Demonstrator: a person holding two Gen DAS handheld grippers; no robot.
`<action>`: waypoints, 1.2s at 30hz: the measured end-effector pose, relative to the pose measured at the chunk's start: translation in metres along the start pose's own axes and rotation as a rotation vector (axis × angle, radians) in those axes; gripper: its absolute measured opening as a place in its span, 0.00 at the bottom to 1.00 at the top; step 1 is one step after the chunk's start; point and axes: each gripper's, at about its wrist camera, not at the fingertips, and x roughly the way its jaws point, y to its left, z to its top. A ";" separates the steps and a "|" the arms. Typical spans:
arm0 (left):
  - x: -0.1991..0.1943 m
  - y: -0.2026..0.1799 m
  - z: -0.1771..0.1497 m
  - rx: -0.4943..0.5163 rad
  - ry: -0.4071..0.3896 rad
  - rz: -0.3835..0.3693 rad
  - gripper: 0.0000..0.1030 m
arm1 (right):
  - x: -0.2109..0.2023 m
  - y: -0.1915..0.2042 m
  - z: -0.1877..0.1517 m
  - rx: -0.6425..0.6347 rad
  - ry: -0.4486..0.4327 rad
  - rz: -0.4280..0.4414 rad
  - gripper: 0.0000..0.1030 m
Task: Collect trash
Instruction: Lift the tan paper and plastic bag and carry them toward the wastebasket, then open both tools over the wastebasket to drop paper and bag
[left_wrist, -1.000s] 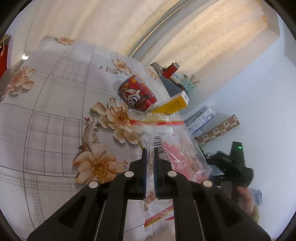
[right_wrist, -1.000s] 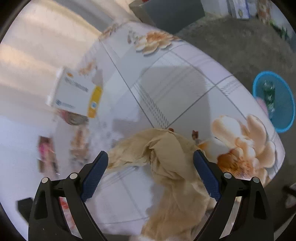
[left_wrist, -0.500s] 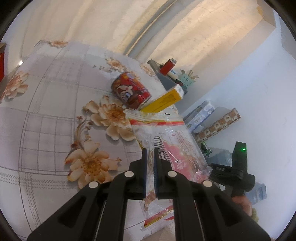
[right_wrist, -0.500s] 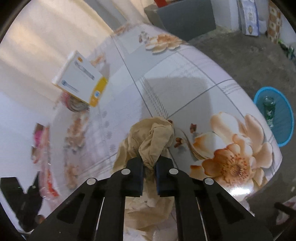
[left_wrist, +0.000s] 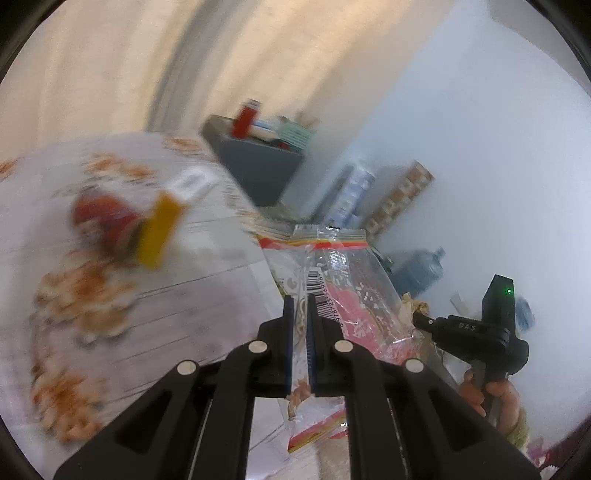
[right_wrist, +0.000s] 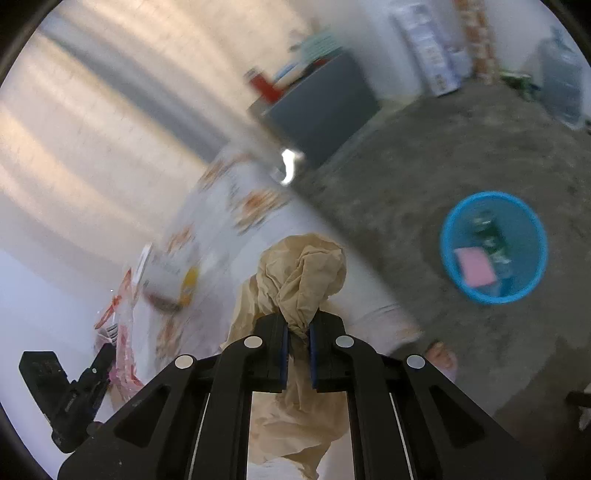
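Left tool: my jaws clamped on one clear snack wrapper.
Right tool: jaws just closed, pinching one crumpled brown paper.
Ahead-right: one blue basket.

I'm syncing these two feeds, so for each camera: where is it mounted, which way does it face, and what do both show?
Left wrist: on the left tool, looking along fingers shut on a clear snack wrapper, toward table and wall; the person's right hand shows.
Right wrist: on the right tool, shut on crumpled brown paper, facing floor and blue basket.
Shared: the table, yellow-edged box and grey cabinet.
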 end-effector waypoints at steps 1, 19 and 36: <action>0.008 -0.008 0.003 0.014 0.009 -0.009 0.05 | -0.009 -0.014 0.003 0.022 -0.020 -0.012 0.07; 0.244 -0.166 0.009 0.369 0.346 -0.002 0.05 | -0.037 -0.176 0.052 0.176 -0.148 -0.280 0.07; 0.493 -0.198 -0.056 0.402 0.728 0.169 0.11 | 0.078 -0.268 0.097 0.219 0.002 -0.378 0.14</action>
